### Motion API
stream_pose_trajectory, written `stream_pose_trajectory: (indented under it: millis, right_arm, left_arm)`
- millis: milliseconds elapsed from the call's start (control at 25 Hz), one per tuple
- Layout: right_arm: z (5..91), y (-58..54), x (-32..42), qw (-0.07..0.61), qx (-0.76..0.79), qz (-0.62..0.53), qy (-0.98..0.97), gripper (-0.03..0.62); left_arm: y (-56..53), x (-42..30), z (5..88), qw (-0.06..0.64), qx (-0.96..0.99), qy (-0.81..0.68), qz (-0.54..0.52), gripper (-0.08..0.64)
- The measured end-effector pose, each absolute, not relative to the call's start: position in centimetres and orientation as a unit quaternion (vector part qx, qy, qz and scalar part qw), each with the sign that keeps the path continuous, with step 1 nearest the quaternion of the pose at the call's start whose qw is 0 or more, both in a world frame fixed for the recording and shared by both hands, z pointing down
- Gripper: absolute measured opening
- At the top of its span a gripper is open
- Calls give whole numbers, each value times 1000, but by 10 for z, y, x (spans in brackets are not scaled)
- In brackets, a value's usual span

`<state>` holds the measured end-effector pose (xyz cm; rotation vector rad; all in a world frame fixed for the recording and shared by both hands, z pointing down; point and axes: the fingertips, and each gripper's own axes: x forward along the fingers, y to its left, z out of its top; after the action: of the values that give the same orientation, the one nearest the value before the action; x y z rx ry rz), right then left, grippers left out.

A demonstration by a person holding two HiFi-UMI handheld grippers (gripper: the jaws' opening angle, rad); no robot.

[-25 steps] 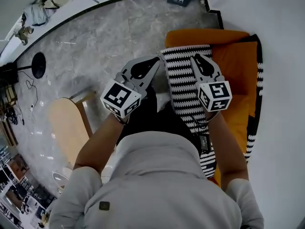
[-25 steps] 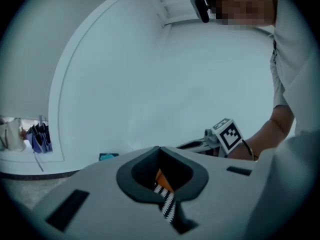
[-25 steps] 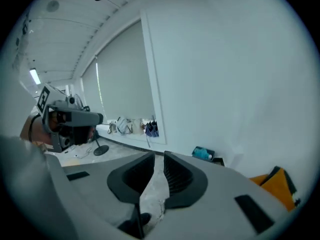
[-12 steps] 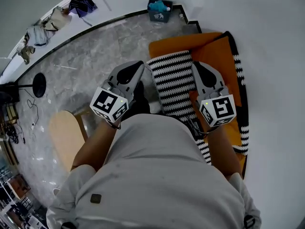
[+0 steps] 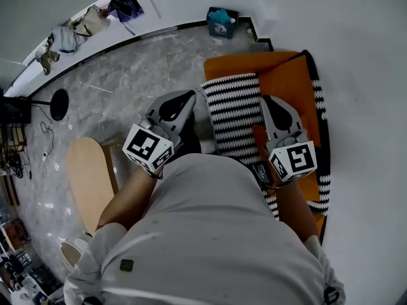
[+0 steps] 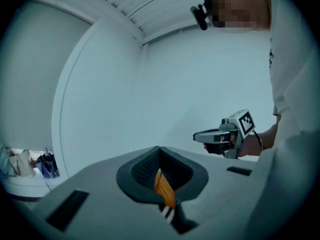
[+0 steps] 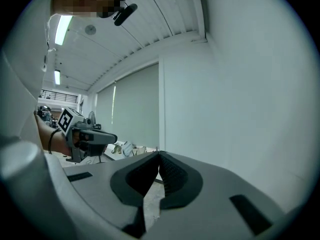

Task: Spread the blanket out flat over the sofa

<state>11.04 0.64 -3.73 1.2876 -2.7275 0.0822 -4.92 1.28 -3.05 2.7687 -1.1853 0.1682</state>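
Blanket (image 5: 232,110) edge clamped between left gripper (image 6: 160,155) jaws, held up for spreading; right gripper (image 7: 159,158) jaws together, no cloth visible.

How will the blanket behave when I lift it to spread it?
Probably floppy: the blanket lies doubled over itself, striped side over orange. Likely light for its size: the left tongs hold it by just a thin pinched edge. It may sag between grip points.
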Motion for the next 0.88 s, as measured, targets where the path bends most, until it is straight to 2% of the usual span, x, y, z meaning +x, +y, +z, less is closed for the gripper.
stream_pose_trajectory:
  millis: [440,880]
  right_arm:
    - [-75,59,82,69,404,16,-912,28]
    - [-78,147,38,92,435,7,-896,28]
  left_arm:
    - [77,-91,-70,50,912,-400,70,9]
    - [153,-159,-71,42,924,-373,67,9]
